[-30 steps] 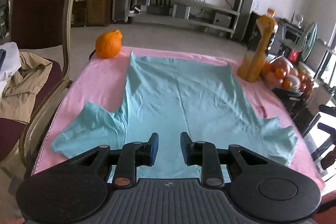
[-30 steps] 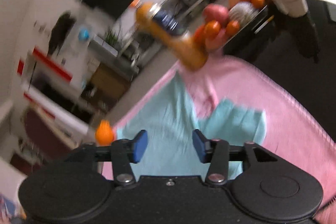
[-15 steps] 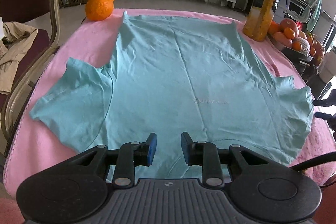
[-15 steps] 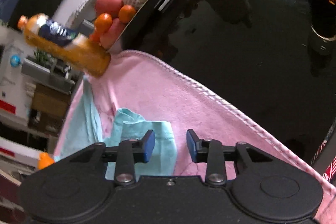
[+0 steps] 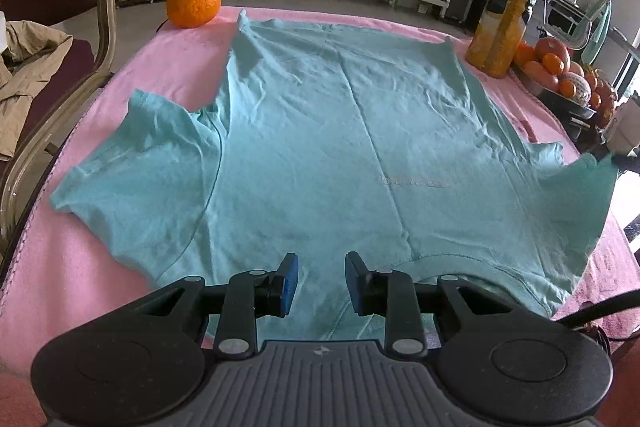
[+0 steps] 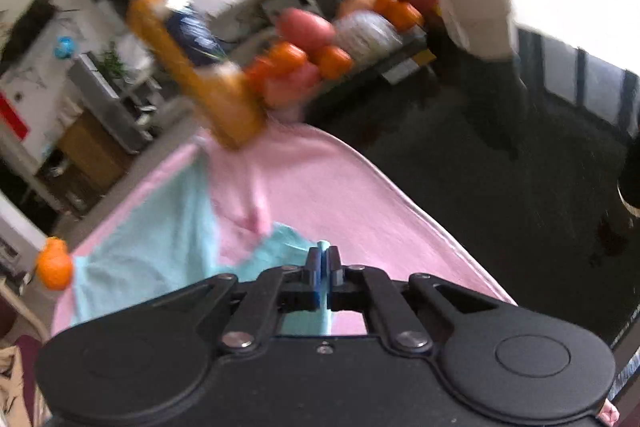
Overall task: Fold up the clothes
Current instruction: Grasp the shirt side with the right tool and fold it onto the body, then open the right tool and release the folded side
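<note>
A teal T-shirt [image 5: 320, 147] lies spread flat on a pink cloth [image 5: 80, 267] over the table, collar near me, hem at the far side. My left gripper [image 5: 318, 281] is open, just above the collar edge, holding nothing. My right gripper [image 6: 323, 263] is shut on the shirt's right sleeve [image 6: 288, 247] and lifts it; in the left wrist view that sleeve [image 5: 580, 195] stands raised at the right edge. The right wrist view is blurred by motion.
A large orange fruit [image 5: 194, 1] sits at the far left corner. An orange juice bottle [image 5: 506, 7] stands at the far right, beside a fruit tray [image 5: 560, 75]. A chair [image 5: 52, 39] with clothes stands left of the table. Dark floor lies to the right.
My right gripper has closed on the right sleeve and raised it. My left gripper stays open and has settled lower over the collar.
</note>
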### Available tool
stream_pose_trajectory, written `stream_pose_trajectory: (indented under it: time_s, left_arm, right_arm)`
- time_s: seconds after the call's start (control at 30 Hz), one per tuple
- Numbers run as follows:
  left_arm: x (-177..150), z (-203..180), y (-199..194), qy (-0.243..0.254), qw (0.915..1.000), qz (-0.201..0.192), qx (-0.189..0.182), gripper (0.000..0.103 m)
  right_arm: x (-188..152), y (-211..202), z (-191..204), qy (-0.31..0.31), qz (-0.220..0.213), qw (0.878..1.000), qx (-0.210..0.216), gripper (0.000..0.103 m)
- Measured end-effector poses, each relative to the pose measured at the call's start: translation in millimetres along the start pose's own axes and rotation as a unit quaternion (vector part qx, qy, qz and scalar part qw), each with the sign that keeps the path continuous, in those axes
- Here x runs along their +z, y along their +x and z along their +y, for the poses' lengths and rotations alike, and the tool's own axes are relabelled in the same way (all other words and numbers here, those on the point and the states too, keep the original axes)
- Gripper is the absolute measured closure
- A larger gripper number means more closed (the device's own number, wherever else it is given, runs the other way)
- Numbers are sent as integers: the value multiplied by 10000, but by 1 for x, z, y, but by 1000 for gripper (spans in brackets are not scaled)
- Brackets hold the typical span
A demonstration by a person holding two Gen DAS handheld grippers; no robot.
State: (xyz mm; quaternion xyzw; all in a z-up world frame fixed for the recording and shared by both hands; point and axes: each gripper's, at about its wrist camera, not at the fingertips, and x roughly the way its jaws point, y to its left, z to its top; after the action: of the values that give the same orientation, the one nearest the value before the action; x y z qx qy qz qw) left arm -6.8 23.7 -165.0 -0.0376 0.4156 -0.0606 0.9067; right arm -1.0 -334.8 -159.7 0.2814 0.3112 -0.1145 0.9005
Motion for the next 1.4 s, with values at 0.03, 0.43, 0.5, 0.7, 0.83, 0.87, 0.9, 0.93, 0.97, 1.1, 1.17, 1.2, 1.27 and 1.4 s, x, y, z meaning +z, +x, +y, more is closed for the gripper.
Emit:
stream_pose_trajectory:
  time_s: [0.03,0.43,0.5,0.7,0.83,0.87,0.9,0.93,0.97,1.1,1.17,1.2,1.27,1.4]
  left_arm:
    - [0,0,-1,20,10000,-20,-9,76]
    - [-5,6,-6,27,9999,-142,-43,76]
    - [-6,7,-4,10,9999,-114,-21,76]
    - [-7,8,3,19,10000,-15,64,76]
    - [-8,8,5,21,9999,9,103,76]
    - [-8,8,6,18,9999,19,110,76]
    - [-8,8,7,12,9999,31,122,76]
    - [-8,8,8,3,9999,47,137,76]
    - [-9,9,9,-7,9999,60,156,76]
    - [-10,12,13,-57,9996,71,272,76]
    - [-10,14,14,-45,9994,80,344,76]
    - [-11,15,14,-30,9993,97,361,76]
    - [-11,15,13,46,9991,160,388,75]
    - [-12,8,11,276,9982,261,464,77]
  right_arm:
    - [0,-5,12,-183,-54,9998,67,101]
    - [-96,-14,161,-3645,263,9295,499,101]
    - [-122,-11,168,-4077,487,9101,551,101]
    - [-137,-14,150,-4176,1273,8966,740,86]
    - [-93,-30,105,-2842,1099,9481,913,75]
    - [-80,-32,89,-2331,1051,9623,933,76]
    - [-70,-32,74,-1838,1041,9732,914,79]
    - [-61,-29,60,-1365,1072,9811,854,84]
    - [-54,-27,48,-926,1112,9866,748,85]
    - [-55,-9,42,-834,1281,9871,474,86]
    - [-65,-2,48,-1200,1364,9830,278,86]
    - [-71,2,50,-1400,1402,9801,161,86]
    - [-83,8,56,-1797,1475,9726,-74,90]
    - [-95,-5,62,-2309,1763,9556,-497,89]
